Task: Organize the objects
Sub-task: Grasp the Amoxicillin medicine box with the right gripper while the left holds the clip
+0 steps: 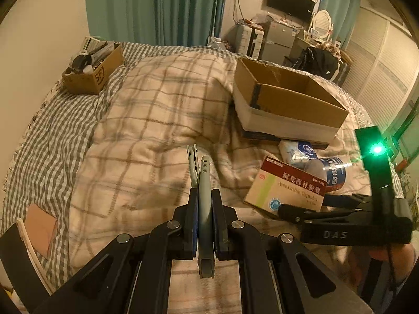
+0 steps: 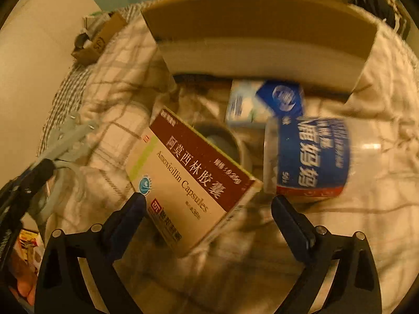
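My left gripper (image 1: pixel 204 196) is shut on a grey-blue clip-like tool (image 1: pixel 203 183), held above the plaid quilt; it also shows in the right wrist view (image 2: pixel 65 136). My right gripper (image 2: pixel 207 201) is open, its fingers either side of the near corner of a red-and-cream Amoxicillin box (image 2: pixel 188 180) lying on the bed; whether they touch it I cannot tell. The box also shows in the left wrist view (image 1: pixel 288 188). Beside it lie a clear tub with a blue label (image 2: pixel 311 159) and a blue-and-white packet (image 2: pixel 262 102).
A large open cardboard box (image 1: pixel 288 99) stands on the bed behind the items. A smaller cardboard box (image 1: pixel 91 70) holding several objects sits at the far left by the wall. A roll of tape (image 2: pixel 222 141) lies behind the Amoxicillin box. Plaid quilt (image 1: pixel 157 120) covers the bed.
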{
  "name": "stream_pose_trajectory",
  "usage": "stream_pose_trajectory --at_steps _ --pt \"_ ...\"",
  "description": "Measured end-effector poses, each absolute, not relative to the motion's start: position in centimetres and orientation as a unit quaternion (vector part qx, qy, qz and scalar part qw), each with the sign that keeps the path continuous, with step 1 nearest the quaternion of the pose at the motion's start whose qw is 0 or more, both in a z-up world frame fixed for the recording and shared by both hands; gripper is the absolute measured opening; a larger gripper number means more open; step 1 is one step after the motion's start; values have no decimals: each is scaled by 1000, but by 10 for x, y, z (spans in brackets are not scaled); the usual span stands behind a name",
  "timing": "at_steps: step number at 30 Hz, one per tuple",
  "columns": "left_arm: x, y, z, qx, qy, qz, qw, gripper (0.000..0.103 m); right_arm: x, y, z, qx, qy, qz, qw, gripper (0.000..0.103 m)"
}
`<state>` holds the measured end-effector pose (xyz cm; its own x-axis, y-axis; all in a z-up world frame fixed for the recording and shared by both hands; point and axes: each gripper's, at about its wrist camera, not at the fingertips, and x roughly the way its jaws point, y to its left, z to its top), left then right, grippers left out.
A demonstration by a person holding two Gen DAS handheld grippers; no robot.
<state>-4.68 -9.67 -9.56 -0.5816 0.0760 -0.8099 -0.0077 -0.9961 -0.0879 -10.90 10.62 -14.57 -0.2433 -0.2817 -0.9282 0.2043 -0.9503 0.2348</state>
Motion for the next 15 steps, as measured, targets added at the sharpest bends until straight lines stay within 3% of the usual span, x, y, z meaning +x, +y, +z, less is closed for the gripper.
stream_pose_trajectory --at_steps 2,4,13,15 --pt "-47 -101 -96 -458 -42 888 23 8 -111 101 -149 598 -34 -784 160 96" --pt "-47 -103 -97 -458 -44 887 23 8 -110 98 -146 593 -35 -786 170 82" --pt "-40 -101 -85 -448 -46 892 28 8 -89 93 -108 546 -24 -816 190 38" --pt "-38 -101 -81 -445 -47 894 28 8 -81 91 -93 530 -25 -822 205 32"
